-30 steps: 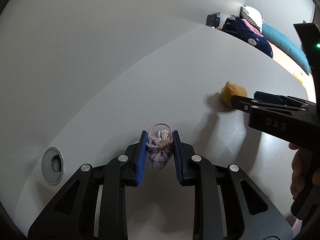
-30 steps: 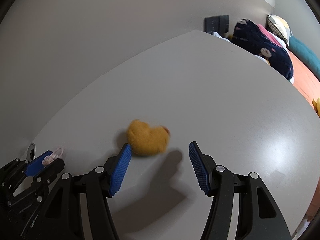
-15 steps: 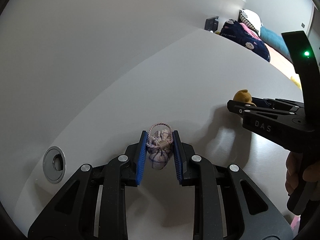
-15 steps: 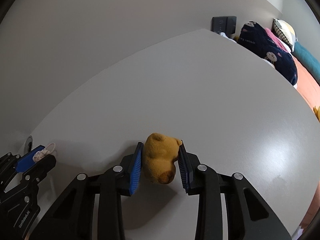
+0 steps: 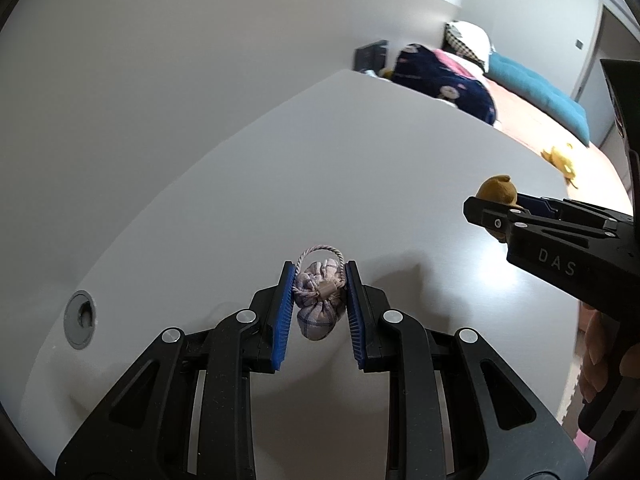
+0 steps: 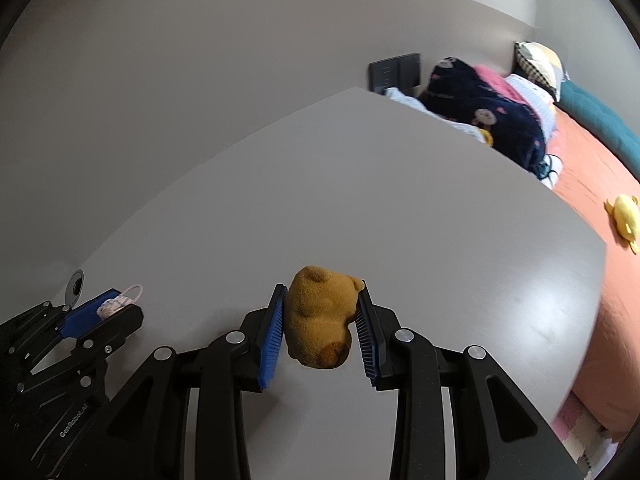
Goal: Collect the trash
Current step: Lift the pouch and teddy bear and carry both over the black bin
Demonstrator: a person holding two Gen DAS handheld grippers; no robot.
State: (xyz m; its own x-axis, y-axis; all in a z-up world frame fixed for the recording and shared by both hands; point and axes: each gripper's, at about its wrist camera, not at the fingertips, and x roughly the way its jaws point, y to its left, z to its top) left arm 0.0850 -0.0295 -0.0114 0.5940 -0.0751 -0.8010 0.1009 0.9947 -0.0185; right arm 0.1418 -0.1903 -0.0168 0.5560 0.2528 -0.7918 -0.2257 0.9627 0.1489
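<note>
Left gripper: you had it clenched on a small plaid drawstring pouch, both blue pads pressed against its sides.
Drawstring pouch: it sat between the pads with its cord loop sticking out past the fingertips; it appeared held clear of the white table, with its shadow on the surface below. From your right wrist camera it showed as a pale bundle in the left gripper at the lower left.
Right gripper: you had it grasping a brown plush bear, the pads squeezing its flanks.
Plush bear: it lay sideways in the grip, ears toward the top and muzzle toward the bottom; from the left wrist camera only its head peeked above the right gripper.
Your right hand: it was wrapped around the gripper handle at the frame's right edge.
Table: a round cable grommet sat near its left edge.
Background: a bed with a navy blanket and a yellow plush toy lay beyond the table.
</note>
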